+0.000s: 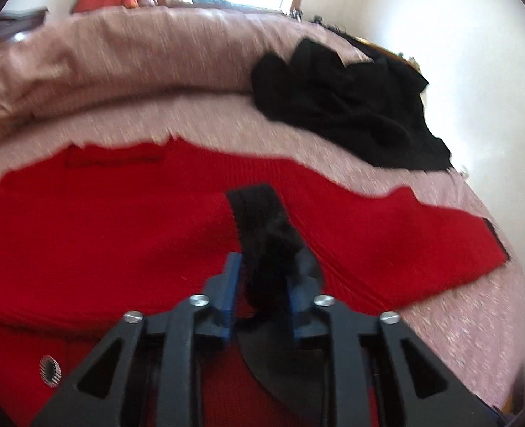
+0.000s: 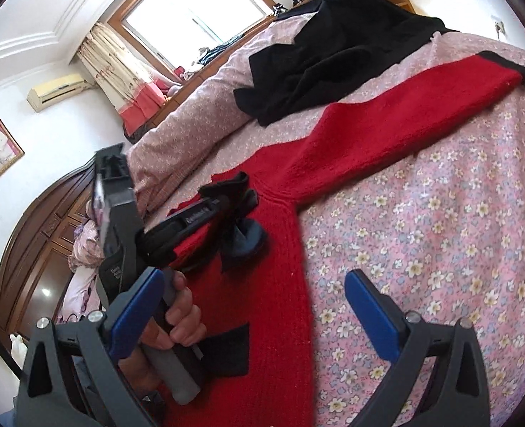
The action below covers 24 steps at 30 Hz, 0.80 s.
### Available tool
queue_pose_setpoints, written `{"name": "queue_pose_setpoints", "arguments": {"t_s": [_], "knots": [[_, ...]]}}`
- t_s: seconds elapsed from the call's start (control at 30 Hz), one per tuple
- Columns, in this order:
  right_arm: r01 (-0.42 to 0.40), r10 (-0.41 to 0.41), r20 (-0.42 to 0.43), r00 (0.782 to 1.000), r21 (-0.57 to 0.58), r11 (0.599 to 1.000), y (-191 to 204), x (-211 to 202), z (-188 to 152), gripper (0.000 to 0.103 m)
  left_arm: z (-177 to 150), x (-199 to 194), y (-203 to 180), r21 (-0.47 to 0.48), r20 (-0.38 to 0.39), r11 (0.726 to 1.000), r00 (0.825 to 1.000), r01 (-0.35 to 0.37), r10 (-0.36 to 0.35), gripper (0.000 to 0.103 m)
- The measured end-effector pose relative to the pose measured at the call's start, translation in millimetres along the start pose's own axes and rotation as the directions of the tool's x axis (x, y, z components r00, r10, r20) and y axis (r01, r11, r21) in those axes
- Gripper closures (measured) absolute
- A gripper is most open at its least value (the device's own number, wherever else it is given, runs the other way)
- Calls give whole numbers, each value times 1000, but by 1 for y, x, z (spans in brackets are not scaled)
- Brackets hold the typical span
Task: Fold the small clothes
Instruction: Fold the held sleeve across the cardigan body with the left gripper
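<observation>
Blue pads of left claw [image 1: 262, 277] sit closest to the lens, parted a little, with a small black garment [image 1: 258, 235] hanging between them. Blur hides whether the pads still bite it; looks loose. It drapes forward onto the red sweater [image 1: 102, 231], which lies spread flat on the bed [image 1: 440, 320].

From the right wrist view: right claw [image 2: 262, 302] spread wide, nothing between its pads, hovering over the sweater's body and the floral bedcover. My left hand [image 2: 180, 316] grips the left tool's handle just beside the right claw's left pad. Left claw [image 2: 223, 203] reaches over the sweater near the collar, the small black garment [image 2: 241, 238] bunched at its tip, touching the red knit.

One red sleeve with a black cuff stretches toward the bed's far right. Black clothes pile [image 2: 333, 60] lies beyond the sweater, near the rolled quilt [image 1: 120, 53].
</observation>
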State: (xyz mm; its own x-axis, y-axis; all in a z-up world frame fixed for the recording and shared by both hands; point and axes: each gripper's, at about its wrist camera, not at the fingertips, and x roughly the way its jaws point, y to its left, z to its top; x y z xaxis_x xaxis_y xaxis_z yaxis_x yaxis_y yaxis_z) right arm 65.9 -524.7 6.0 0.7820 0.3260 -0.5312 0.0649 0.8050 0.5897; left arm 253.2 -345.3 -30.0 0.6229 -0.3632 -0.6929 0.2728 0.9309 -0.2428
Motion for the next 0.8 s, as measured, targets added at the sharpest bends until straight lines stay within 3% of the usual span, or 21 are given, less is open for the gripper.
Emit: {"name": "queue_pose_setpoints", "arguments": {"t_s": [0.03,0.1,0.23,0.43,0.63,0.73,0.8], "knots": [[1,-1,-3,1000,-2,1000,1,1,-1,0,-2,-4,-2,6,7,1000,1000,11,-11,70],[7,-7,-12,1000,-9,1000,2,1,-2,0,-6,-13,-7,25,20,999,999,39,-39,64],[17,-17,-20,1000,-22,1000,3,1,-3,0,-13,-27,-20,56,22,996,997,74,-75,63],[29,-29,8,1000,0,1000,-12,-10,12,0,-20,-26,-31,48,-20,996,997,75,-74,62],[78,-83,85,993,66,995,-63,-30,44,0,-29,-29,-44,43,-33,997,997,70,-69,62],[145,-166,96,981,200,969,-107,-37,63,0,-30,-33,-50,44,-10,996,997,72,-71,62],[116,-162,132,978,304,946,-137,-48,73,0,-30,-31,-52,26,-3,998,998,60,-60,62]]}}
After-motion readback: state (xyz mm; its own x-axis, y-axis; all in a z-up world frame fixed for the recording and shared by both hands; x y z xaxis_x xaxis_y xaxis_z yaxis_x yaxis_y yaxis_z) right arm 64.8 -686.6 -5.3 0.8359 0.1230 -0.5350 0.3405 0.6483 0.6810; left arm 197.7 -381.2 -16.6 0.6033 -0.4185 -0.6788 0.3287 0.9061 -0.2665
